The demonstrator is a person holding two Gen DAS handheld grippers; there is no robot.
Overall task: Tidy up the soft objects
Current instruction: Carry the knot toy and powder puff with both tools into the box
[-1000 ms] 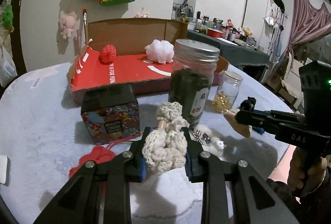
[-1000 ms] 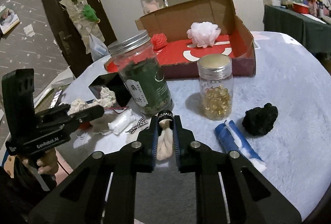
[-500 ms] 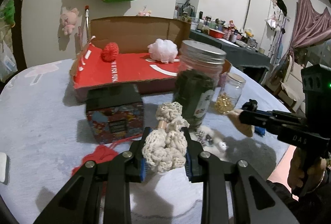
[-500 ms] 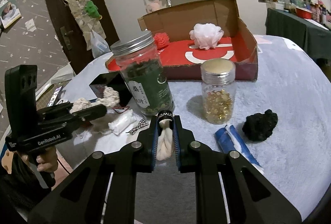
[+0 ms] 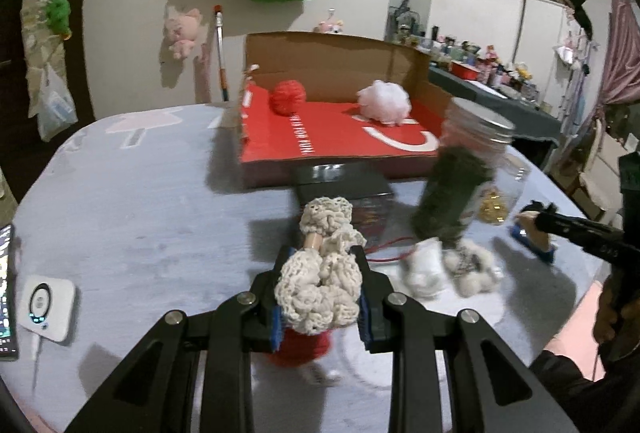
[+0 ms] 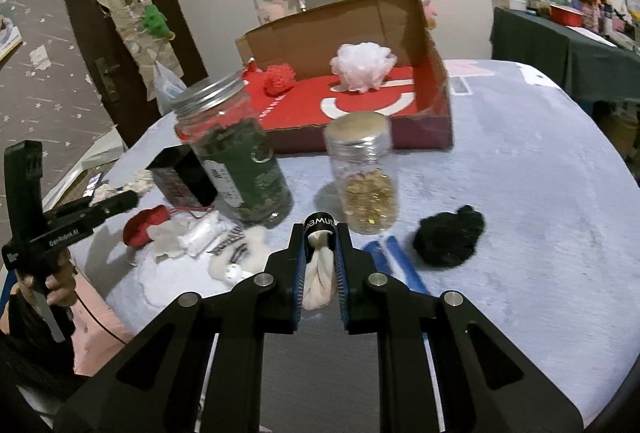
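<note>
Both jaws are closed on something soft: our left gripper [image 5: 320, 303] clamps a cream crocheted lace scrunchie [image 5: 320, 289] at a narrow gap, held clear above the pale grey table cover [image 5: 152, 217], and our right gripper [image 6: 319, 269] is pinched nearly together on a beige twisted cloth bundle with a black band [image 6: 318, 265]. Only the left wrist view gives us the white square device [image 5: 47, 303] and the phone edge at the table's left side. Only the right wrist view gives us the black fuzzy scrunchie [image 6: 449, 239] and the blue strips [image 6: 394, 261] lying near the small glass jar of golden beads [image 6: 366, 177]. Both views show the open cardboard box with red lining [image 5: 344, 141], holding a red knitted ball [image 5: 287, 98] and a white mesh puff [image 5: 383, 104], well beyond the tall jar of dark green contents [image 6: 236, 157].
</note>
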